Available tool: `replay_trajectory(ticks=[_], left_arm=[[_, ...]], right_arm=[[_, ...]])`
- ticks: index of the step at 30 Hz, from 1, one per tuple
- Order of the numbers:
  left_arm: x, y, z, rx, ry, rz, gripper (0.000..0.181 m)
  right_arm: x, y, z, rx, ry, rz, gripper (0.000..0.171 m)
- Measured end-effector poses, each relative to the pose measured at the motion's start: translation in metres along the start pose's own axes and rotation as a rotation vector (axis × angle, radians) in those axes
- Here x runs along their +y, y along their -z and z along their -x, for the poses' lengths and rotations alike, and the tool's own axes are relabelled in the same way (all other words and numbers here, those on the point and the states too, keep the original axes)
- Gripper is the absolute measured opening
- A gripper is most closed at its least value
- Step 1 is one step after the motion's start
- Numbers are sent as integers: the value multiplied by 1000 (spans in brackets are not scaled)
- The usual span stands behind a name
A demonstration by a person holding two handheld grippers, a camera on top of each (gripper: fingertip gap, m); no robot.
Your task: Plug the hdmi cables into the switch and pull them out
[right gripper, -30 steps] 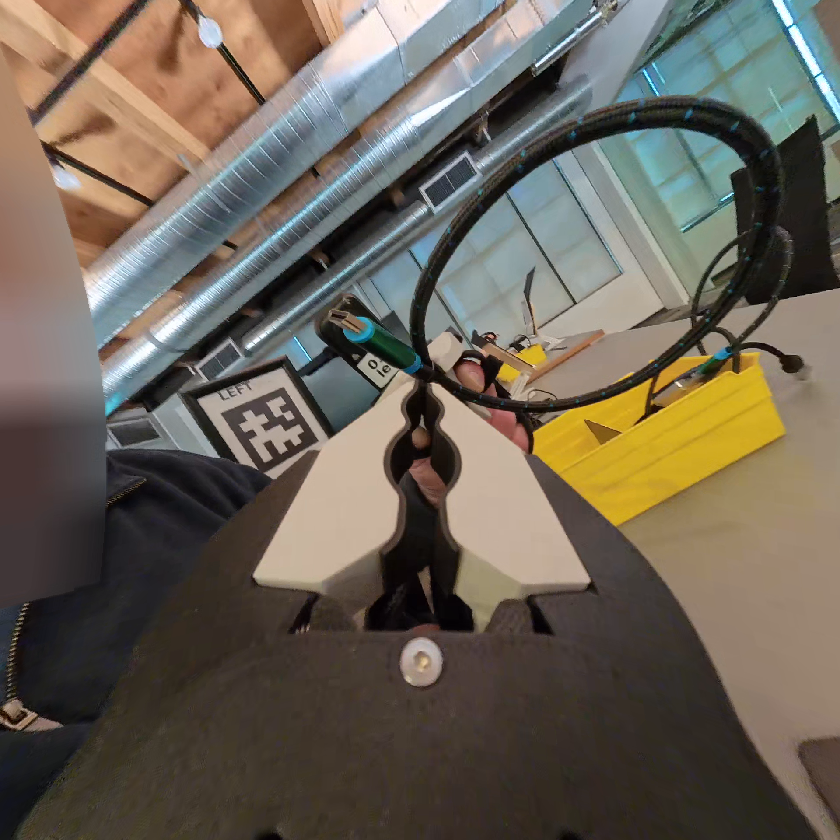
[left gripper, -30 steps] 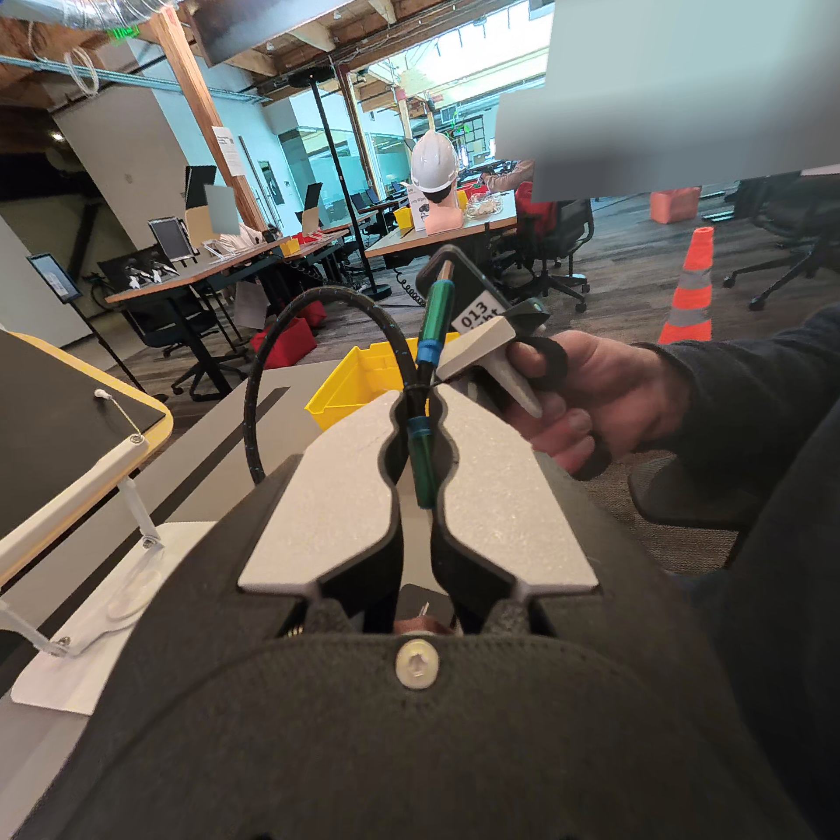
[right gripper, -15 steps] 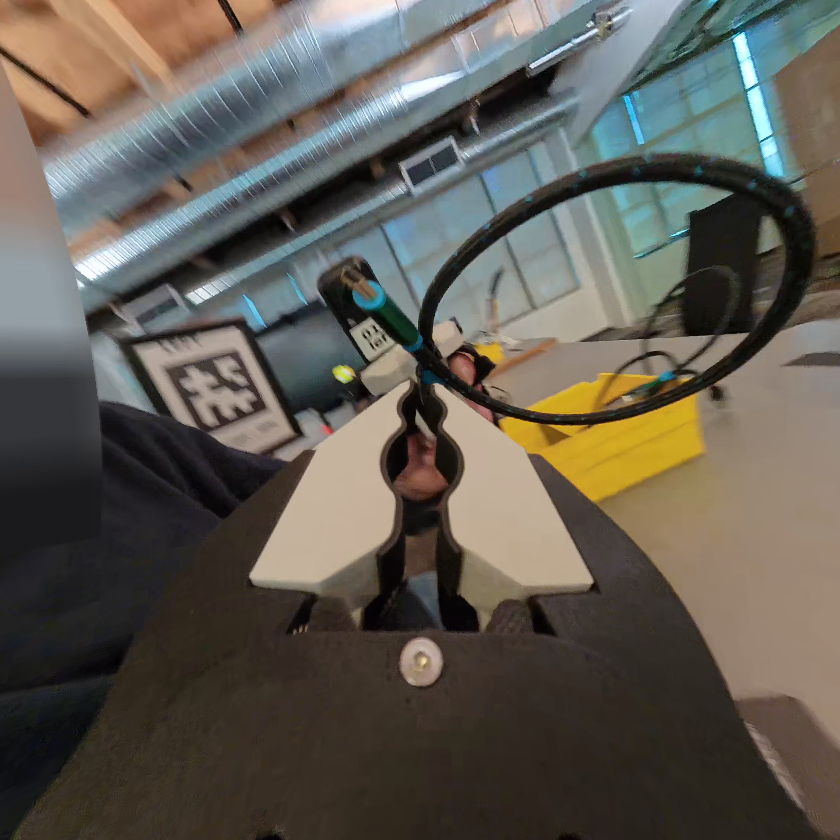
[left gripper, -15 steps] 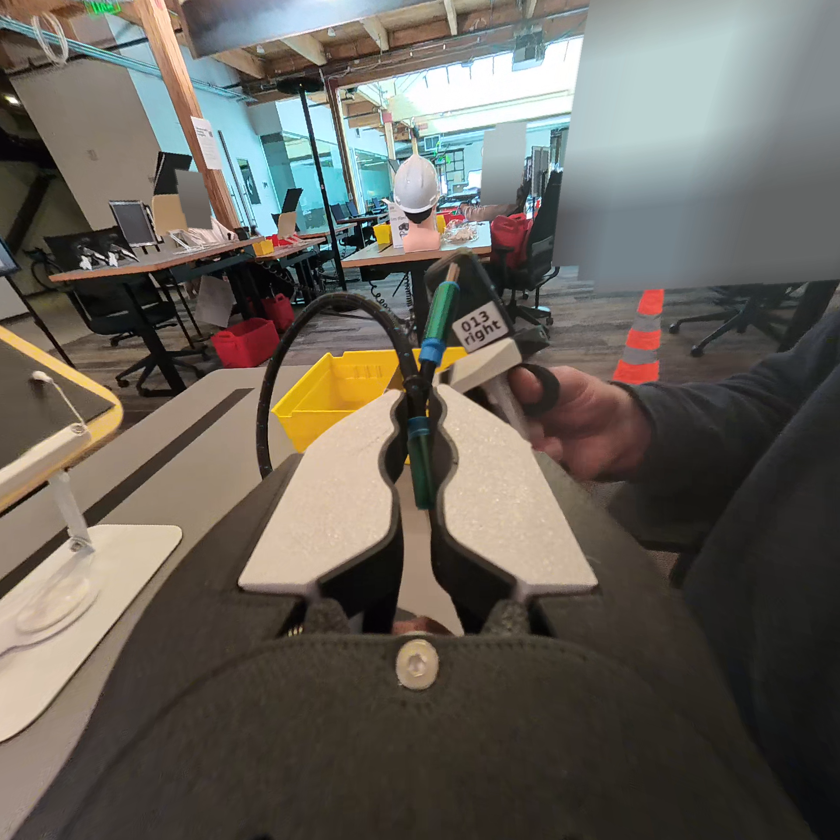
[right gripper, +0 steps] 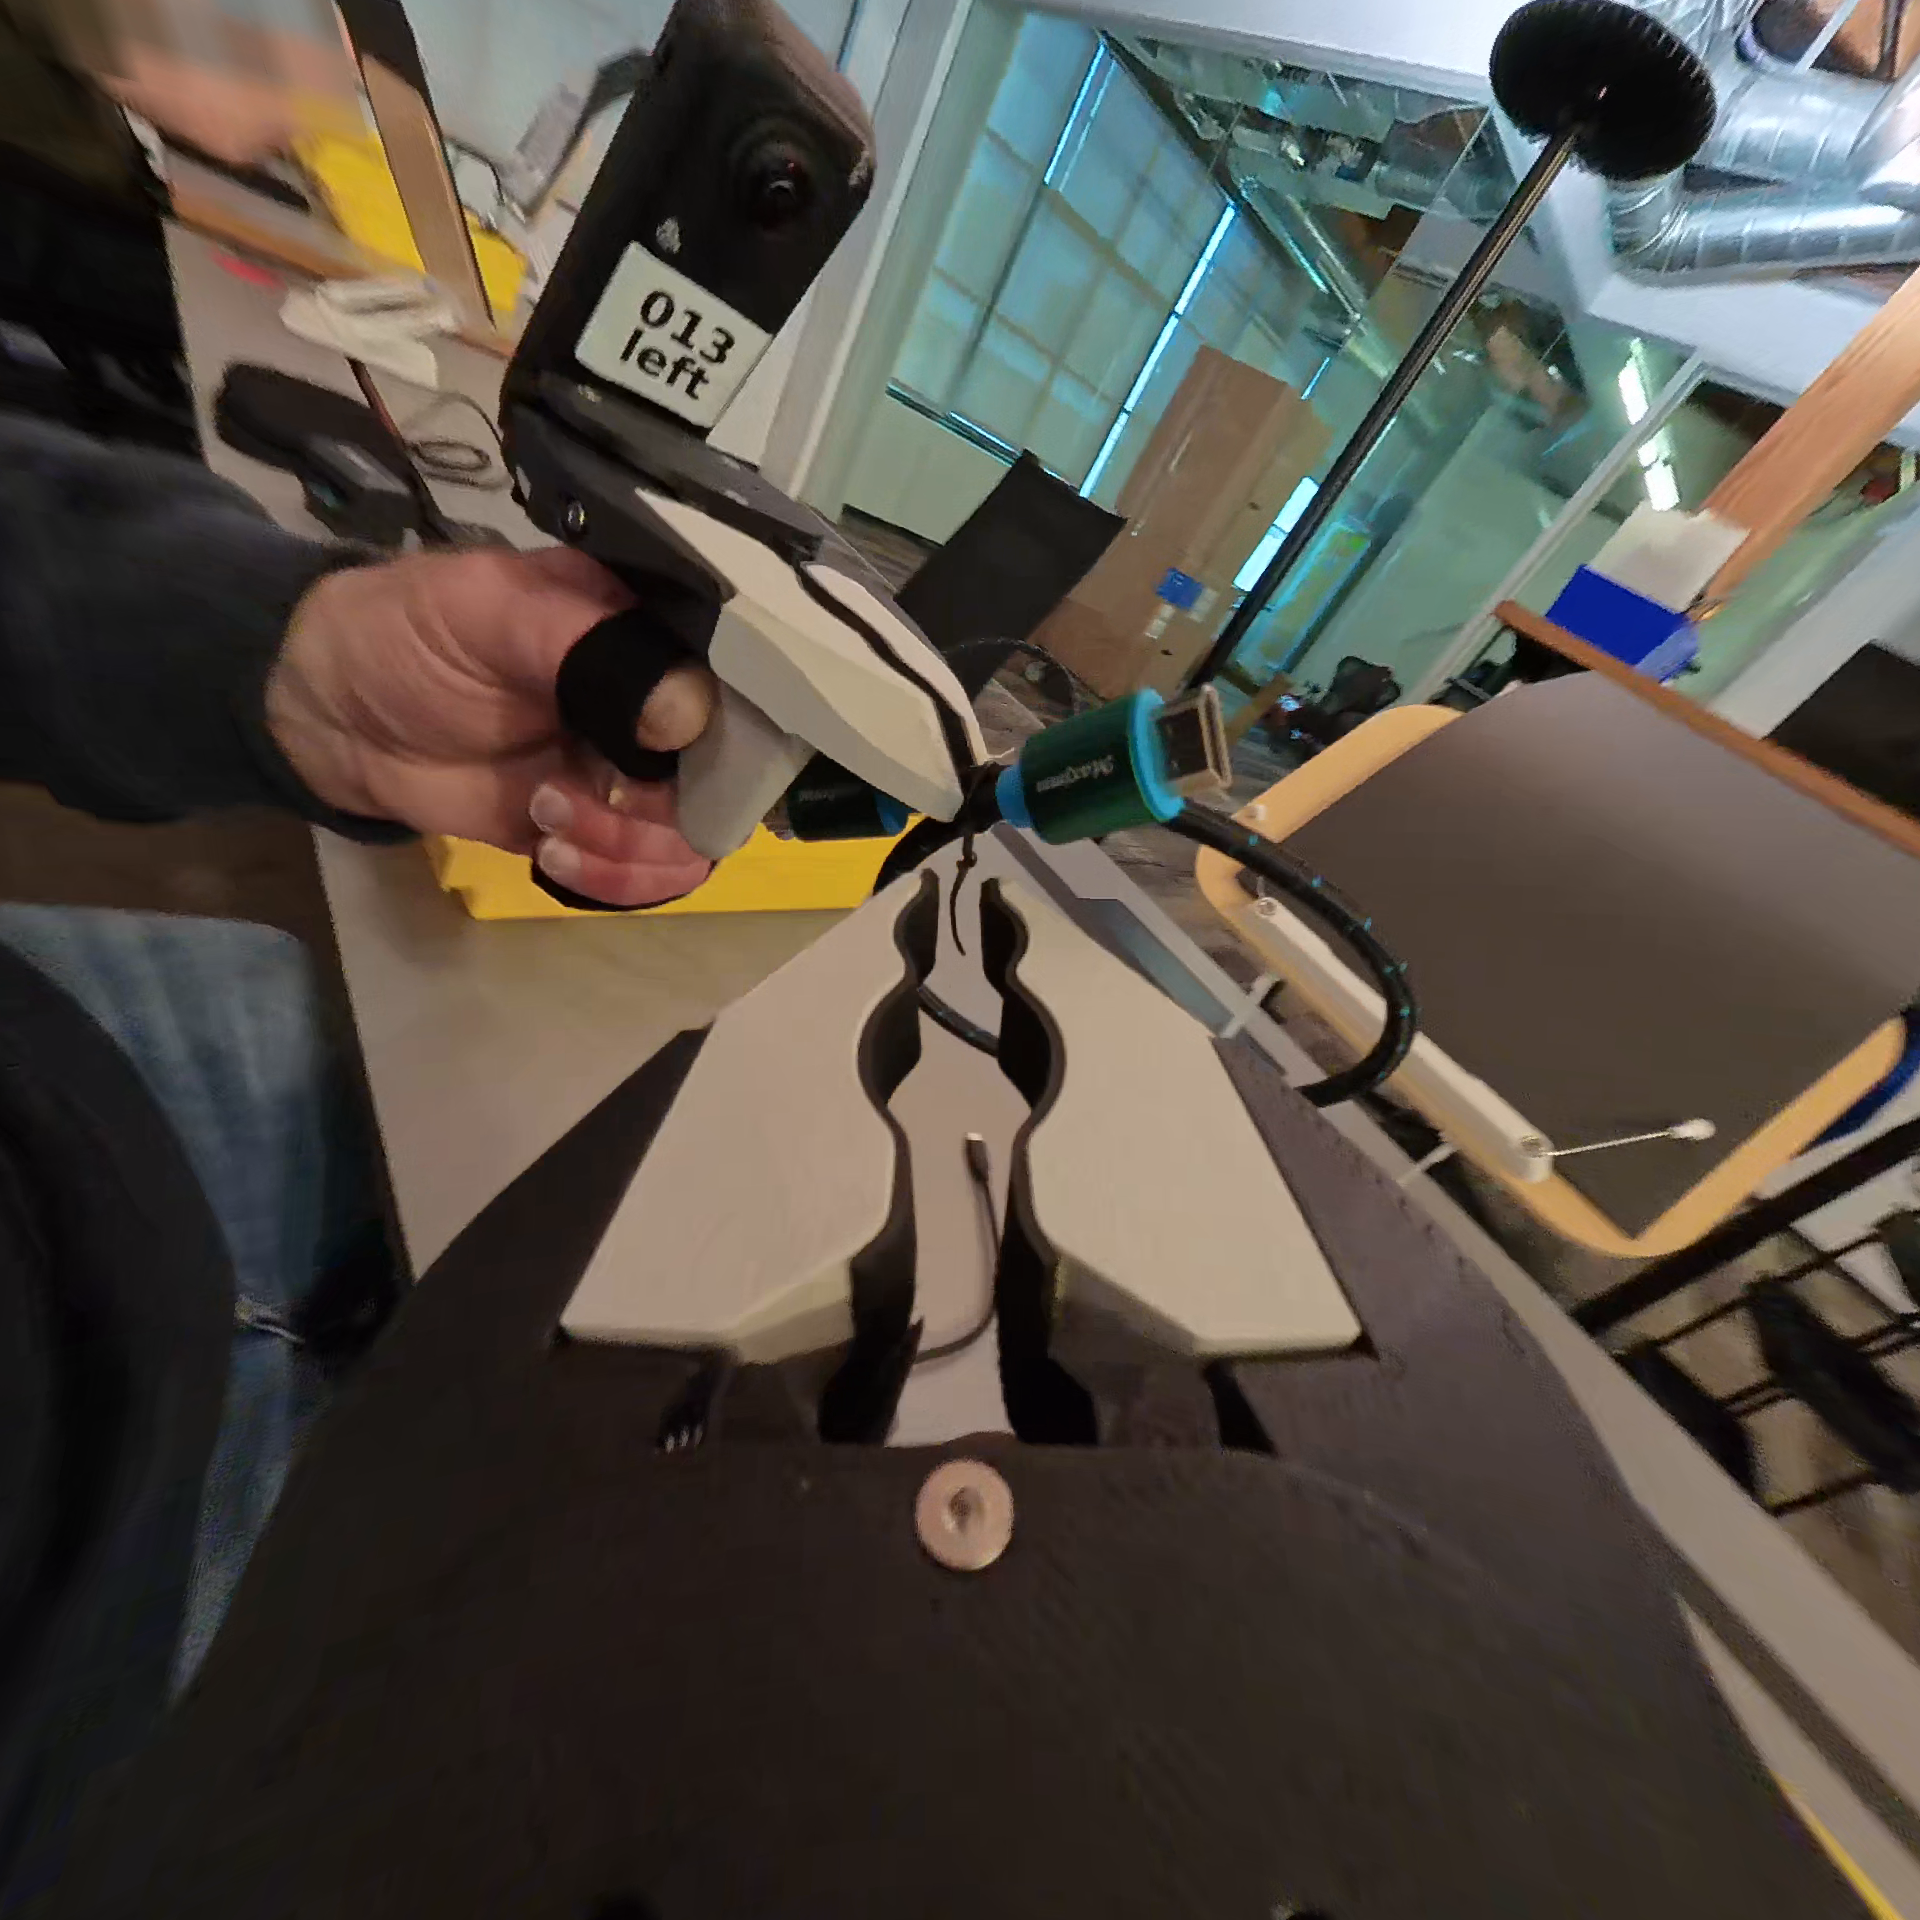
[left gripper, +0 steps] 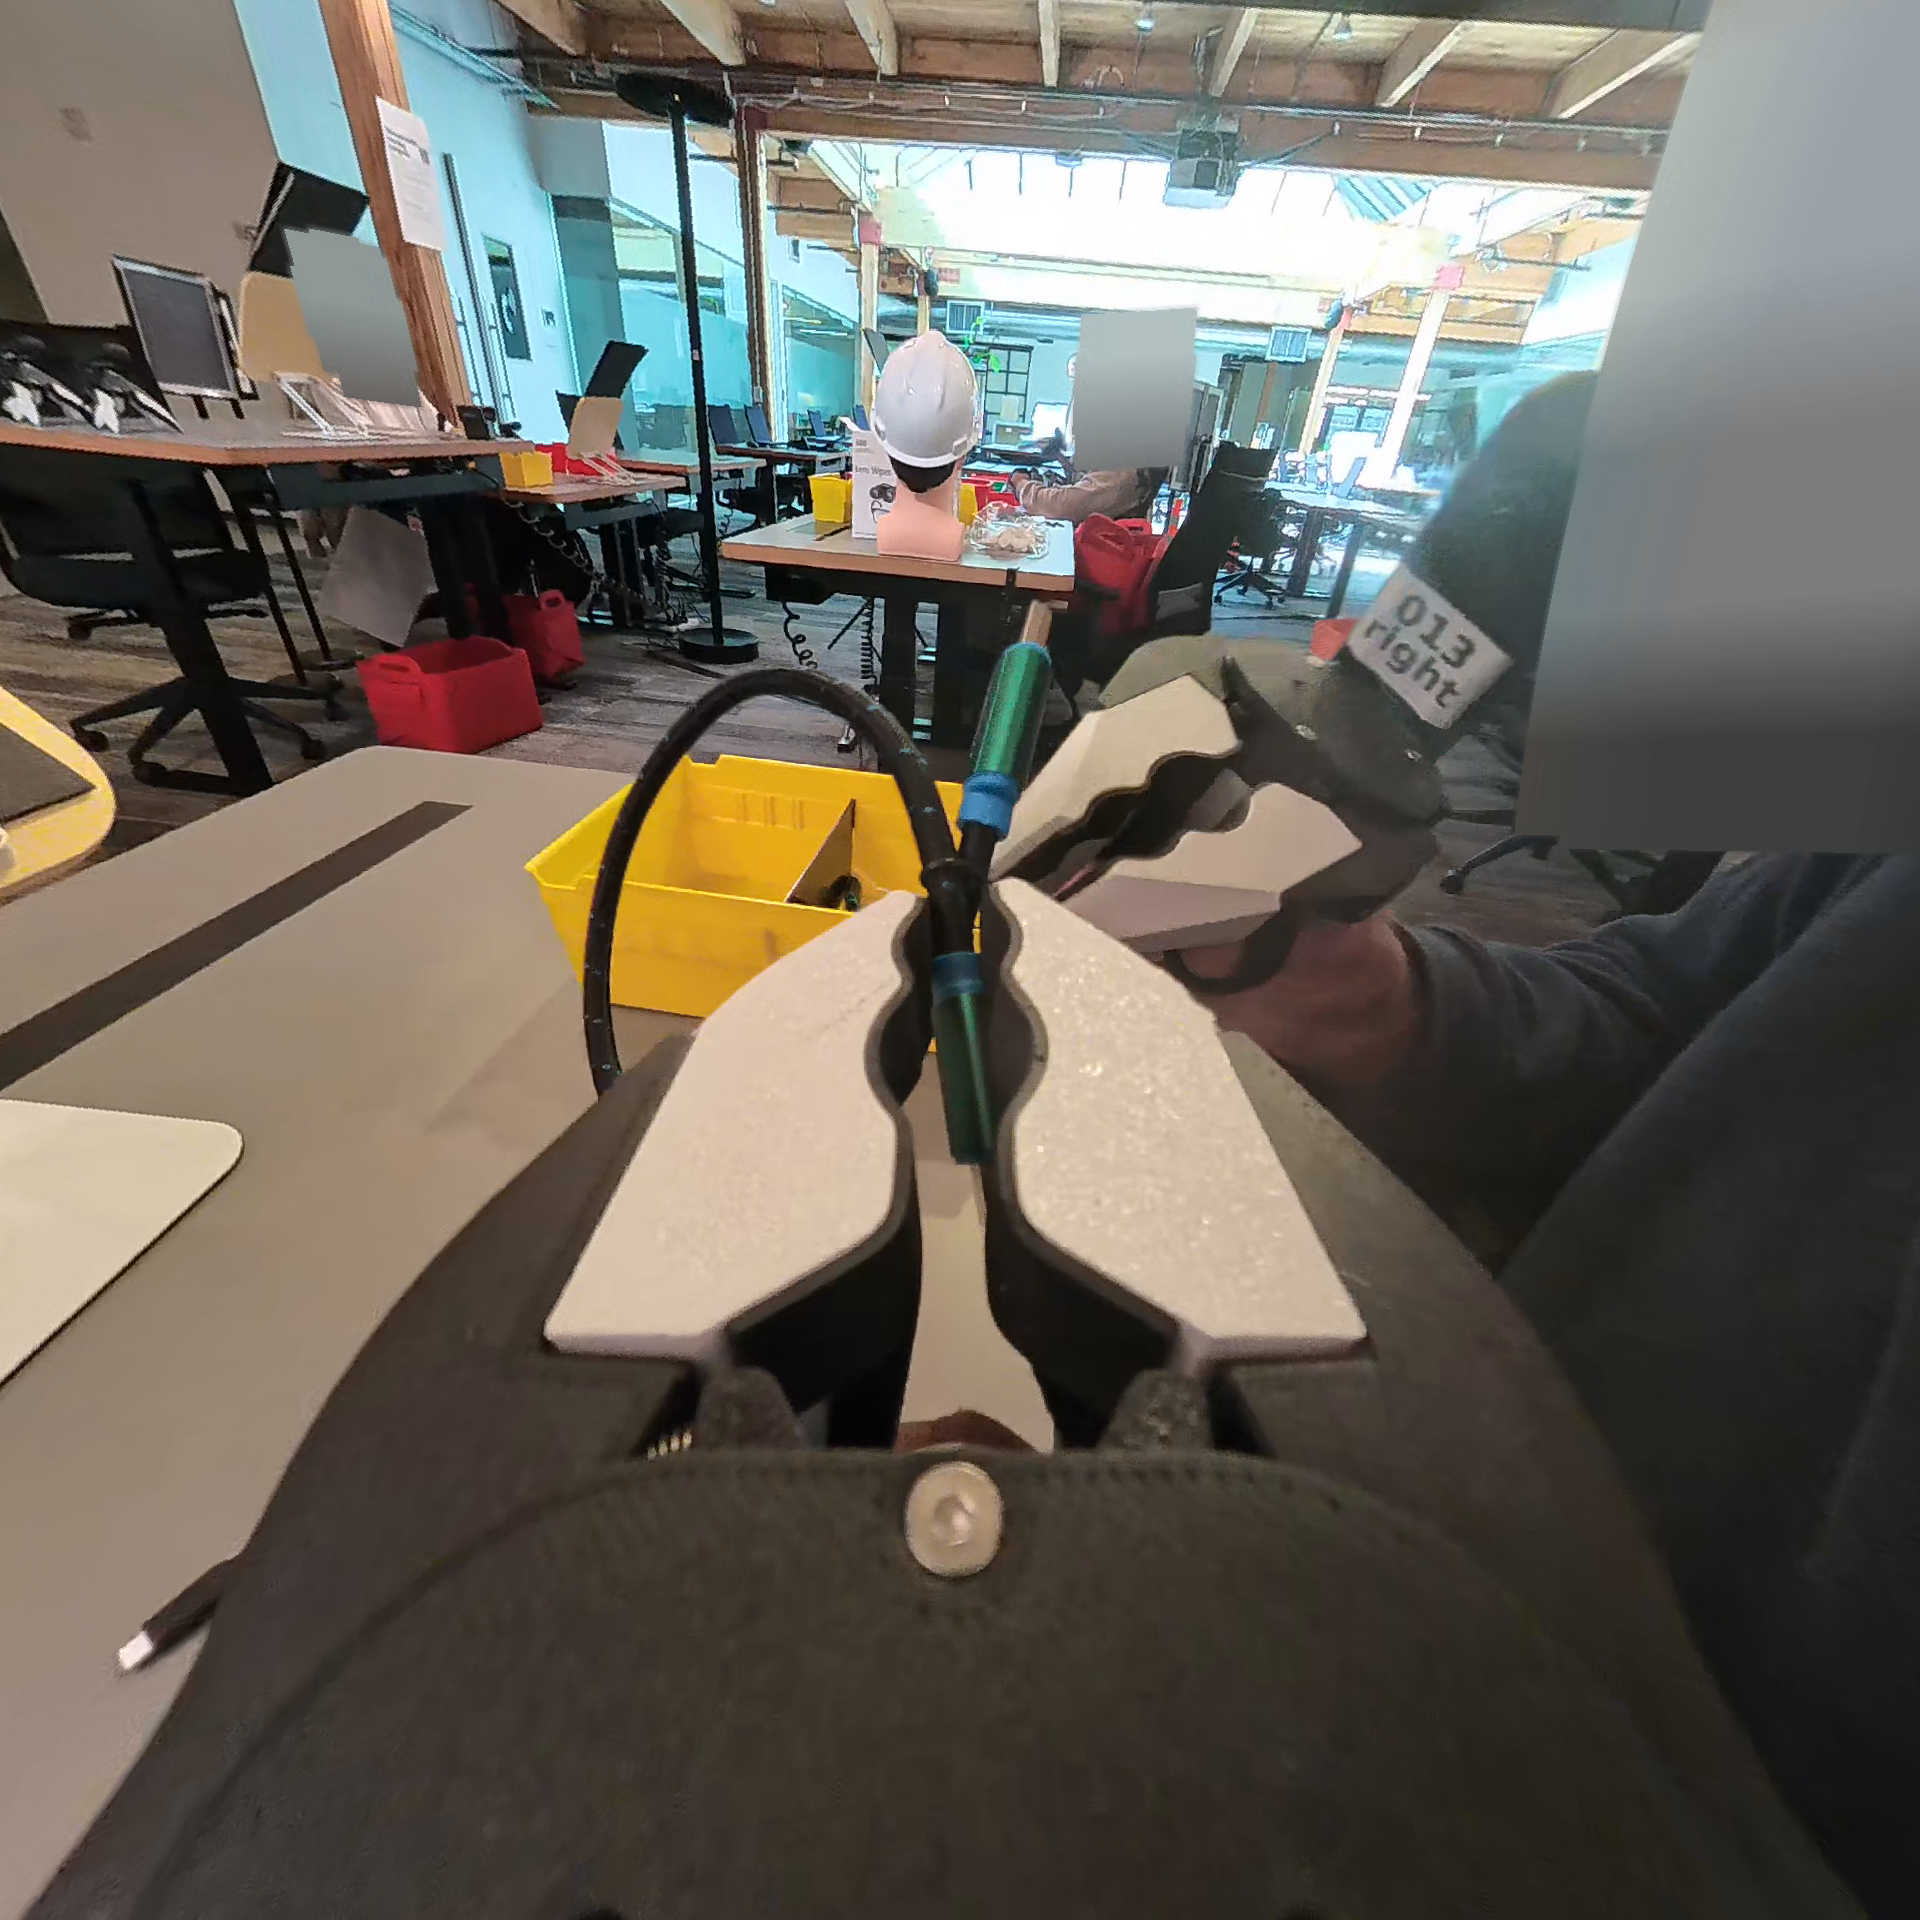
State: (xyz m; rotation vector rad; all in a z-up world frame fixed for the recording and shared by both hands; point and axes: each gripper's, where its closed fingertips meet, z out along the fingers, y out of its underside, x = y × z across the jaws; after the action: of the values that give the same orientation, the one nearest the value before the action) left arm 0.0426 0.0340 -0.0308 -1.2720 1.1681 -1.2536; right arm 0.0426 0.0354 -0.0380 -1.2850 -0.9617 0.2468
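Observation:
A short black braided HDMI cable (left gripper: 790,686) is coiled in a loop and has two green plugs. My left gripper (left gripper: 956,899) is shut on the cable where the loop crosses. One green plug (left gripper: 961,1060) lies between its fingers and the other (left gripper: 1006,717) sticks up past the tips. In the right wrist view the left gripper (right gripper: 961,800) holds the bundle in the air, with one plug (right gripper: 1091,774) pointing right and the cable (right gripper: 1387,966) hanging below. My right gripper (right gripper: 956,891) is slightly open just short of the bundle, with only a thin tie end between its tips. It also shows in the left wrist view (left gripper: 1039,873).
A yellow bin (left gripper: 727,914) stands on the grey table (left gripper: 312,1039) beyond the grippers and also shows in the right wrist view (right gripper: 623,883). A dark board with a pale wood rim (right gripper: 1558,935) stands on a stand. A white base plate (left gripper: 83,1195) and a small loose plug (left gripper: 171,1631) lie on the table. My left and right fingertips are right by each other.
My right gripper has let go of the cable and swung round to face the left gripper from the side. My left gripper still holds the cable and has tilted down toward the table.

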Motion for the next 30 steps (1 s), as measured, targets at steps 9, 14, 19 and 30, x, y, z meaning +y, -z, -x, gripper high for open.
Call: replay_trajectory(ticks=[9,14,19,30], left_arm=[[1,-1,-1,11,23,0,8],[2,-2,-2,17,27,0,8],[0,-2,-5,30,35,-12,7],[-10,1,-13,133,169,-132,7]], right_arm=[[2,-1,-1,39,79,42,0],[3,-1,1,5,14,29,0],[-1,1,2,-31,-46,-14,0],[-21,6,4,-166,-333,-204,0]])
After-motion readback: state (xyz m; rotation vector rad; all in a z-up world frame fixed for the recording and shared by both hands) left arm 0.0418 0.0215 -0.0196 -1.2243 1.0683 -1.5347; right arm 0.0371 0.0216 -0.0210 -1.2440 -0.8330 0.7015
